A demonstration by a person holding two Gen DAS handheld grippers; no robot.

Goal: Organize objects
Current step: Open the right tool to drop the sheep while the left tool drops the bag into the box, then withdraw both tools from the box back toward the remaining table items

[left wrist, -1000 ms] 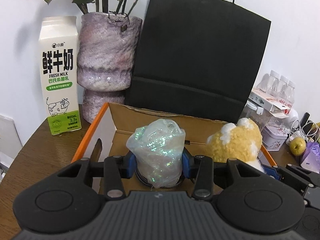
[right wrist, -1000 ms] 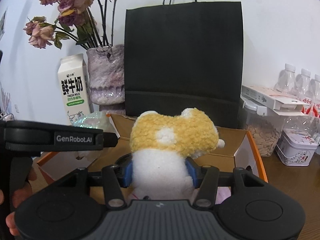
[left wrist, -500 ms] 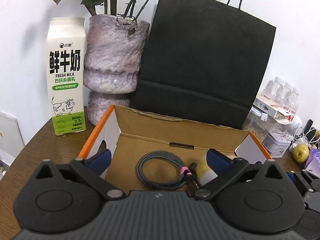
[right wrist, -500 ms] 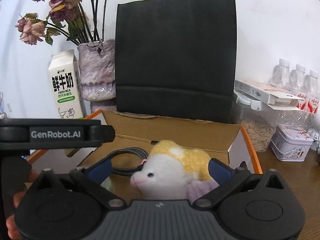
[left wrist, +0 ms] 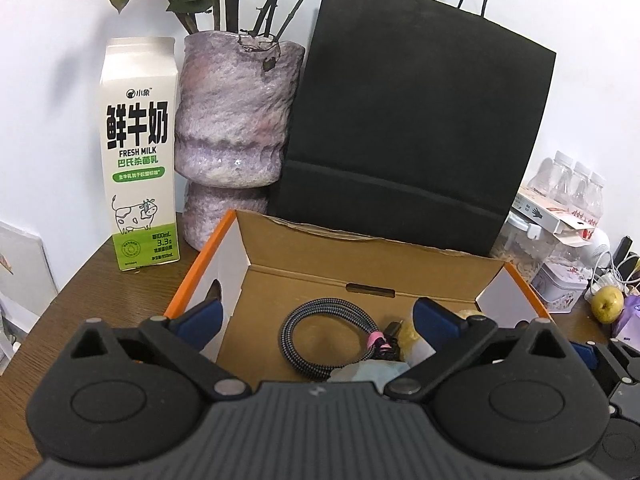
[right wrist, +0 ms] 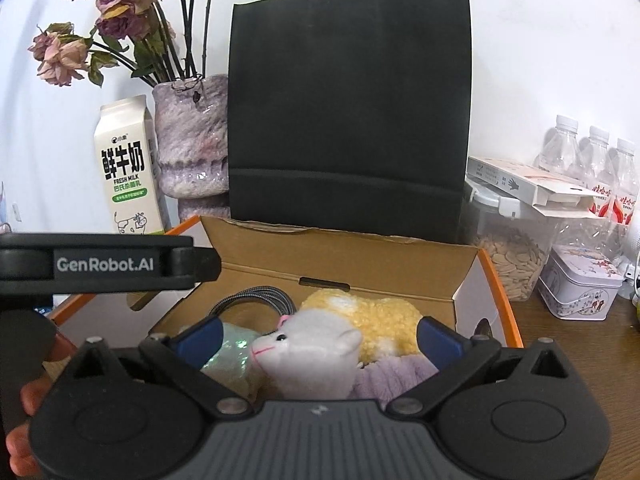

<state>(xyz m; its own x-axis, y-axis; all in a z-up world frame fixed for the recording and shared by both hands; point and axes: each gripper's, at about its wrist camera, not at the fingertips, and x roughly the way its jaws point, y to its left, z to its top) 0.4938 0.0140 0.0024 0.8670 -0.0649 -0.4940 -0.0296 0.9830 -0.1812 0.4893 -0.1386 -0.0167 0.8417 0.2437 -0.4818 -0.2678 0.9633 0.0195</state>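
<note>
Plush toy (right wrist: 320, 344) shows fully — right wrist view only.

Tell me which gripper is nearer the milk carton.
Left. The left gripper hangs open over the cardboard box's left end, on the side where the milk carton stands. The right gripper is open over the plush sheep, further right.

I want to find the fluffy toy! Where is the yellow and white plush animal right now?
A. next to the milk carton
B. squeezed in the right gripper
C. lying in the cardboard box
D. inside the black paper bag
C: the plush animal lies in the cardboard box, untouched between the open right gripper jaws.
</note>
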